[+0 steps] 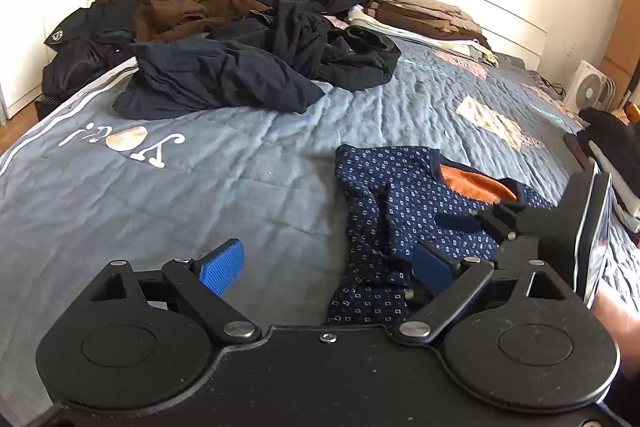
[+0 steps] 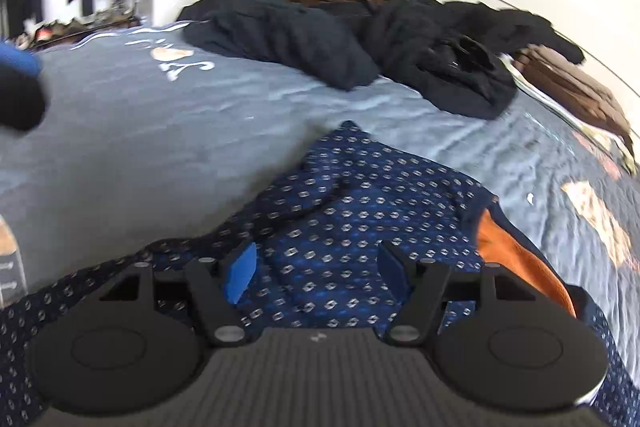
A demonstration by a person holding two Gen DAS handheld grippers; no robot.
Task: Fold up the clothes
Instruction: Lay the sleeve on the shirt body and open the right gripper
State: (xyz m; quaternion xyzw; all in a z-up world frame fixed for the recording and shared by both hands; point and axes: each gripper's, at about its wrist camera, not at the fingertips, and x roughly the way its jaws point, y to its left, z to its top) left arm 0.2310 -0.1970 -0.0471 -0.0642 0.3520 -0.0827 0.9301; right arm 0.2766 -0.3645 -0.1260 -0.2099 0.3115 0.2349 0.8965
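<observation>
A navy shirt with small white squares (image 1: 404, 211) and an orange inner collar (image 1: 476, 185) lies crumpled on the blue-grey bedspread (image 1: 200, 187). My left gripper (image 1: 326, 267) hovers low at the shirt's left edge, jaws wide apart and nothing between the blue pads (image 1: 222, 269). From the right, my right gripper (image 1: 476, 215) reaches onto the shirt near the collar. In the right wrist view the right gripper (image 2: 319, 271) is open just over the shirt (image 2: 360, 195). Loose cloth lies under its pads (image 2: 244, 275), and none of it is pinched. The orange collar (image 2: 516, 259) sits to its right.
A heap of dark and brown clothes (image 1: 248, 39) covers the far side of the bed. A folded stack of brown and beige garments (image 1: 424, 13) lies by the headboard. A white fan (image 1: 588, 87) stands beyond the bed's right side. Bare bedspread stretches left of the shirt.
</observation>
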